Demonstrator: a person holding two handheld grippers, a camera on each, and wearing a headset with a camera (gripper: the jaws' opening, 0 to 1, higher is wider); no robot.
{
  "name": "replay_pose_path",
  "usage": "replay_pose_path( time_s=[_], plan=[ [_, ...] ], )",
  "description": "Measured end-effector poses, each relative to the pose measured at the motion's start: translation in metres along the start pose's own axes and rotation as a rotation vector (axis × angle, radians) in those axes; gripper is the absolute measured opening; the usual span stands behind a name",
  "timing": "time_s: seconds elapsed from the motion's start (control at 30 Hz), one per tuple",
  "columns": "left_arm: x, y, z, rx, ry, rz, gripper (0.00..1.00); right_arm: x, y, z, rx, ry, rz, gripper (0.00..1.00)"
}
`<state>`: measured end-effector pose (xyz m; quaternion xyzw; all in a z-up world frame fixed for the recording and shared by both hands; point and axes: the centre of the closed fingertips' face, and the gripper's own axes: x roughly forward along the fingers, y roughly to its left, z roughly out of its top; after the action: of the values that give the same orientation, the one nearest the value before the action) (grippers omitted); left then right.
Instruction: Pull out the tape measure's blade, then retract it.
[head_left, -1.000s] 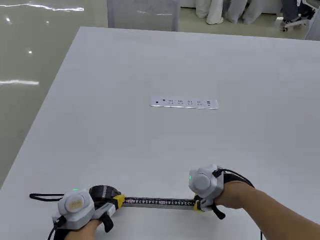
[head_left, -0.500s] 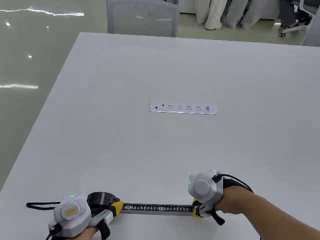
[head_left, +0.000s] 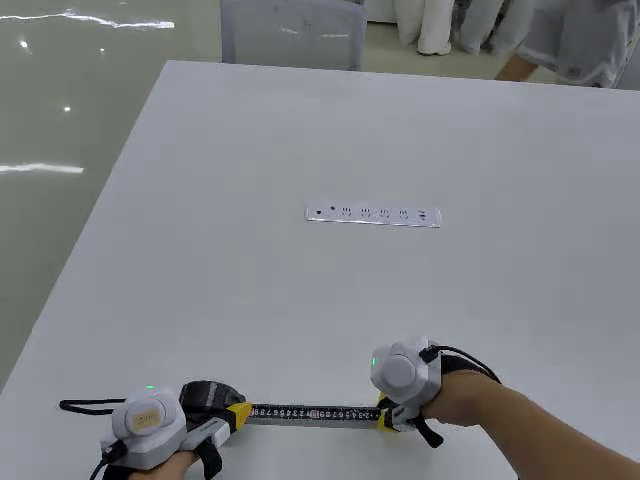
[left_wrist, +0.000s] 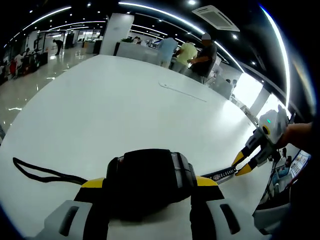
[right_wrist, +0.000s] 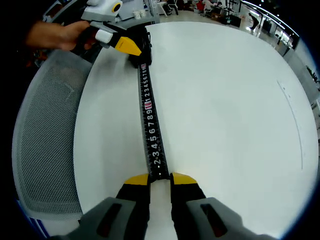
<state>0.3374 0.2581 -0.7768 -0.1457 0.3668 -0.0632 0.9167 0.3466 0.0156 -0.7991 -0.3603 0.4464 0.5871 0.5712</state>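
Tape measure case (head_left: 207, 392) sits near the table's (head_left: 300, 300) front edge, clamped between the left gripper's (left_wrist: 150, 184) jaws to anchor it; its blade (right_wrist: 151, 125) lies flat, drawn out rightward, with the tip pinched in the closed right gripper (right_wrist: 160, 179), probably so the spring cannot snatch it back

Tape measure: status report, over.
Left gripper shut on tape measure case. Right gripper shut on blade. Blade out, stretched straight between them. Power strip farther up table, apart from the work.
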Motion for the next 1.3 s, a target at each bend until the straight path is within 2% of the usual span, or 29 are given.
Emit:
replay_pose_path(
  time_s=[0.83, 1.3],
  plan=[
    [0.0, 0.0, -0.001, -0.012, 0.031, -0.008, 0.62, 0.006, 0.006, 0.018, 0.036, -0.028, 0.009, 0.14],
    [0.0, 0.001, -0.001, -0.025, 0.03, -0.019, 0.62, 0.01, 0.007, 0.028, 0.034, -0.036, 0.011, 0.14]
  ],
)
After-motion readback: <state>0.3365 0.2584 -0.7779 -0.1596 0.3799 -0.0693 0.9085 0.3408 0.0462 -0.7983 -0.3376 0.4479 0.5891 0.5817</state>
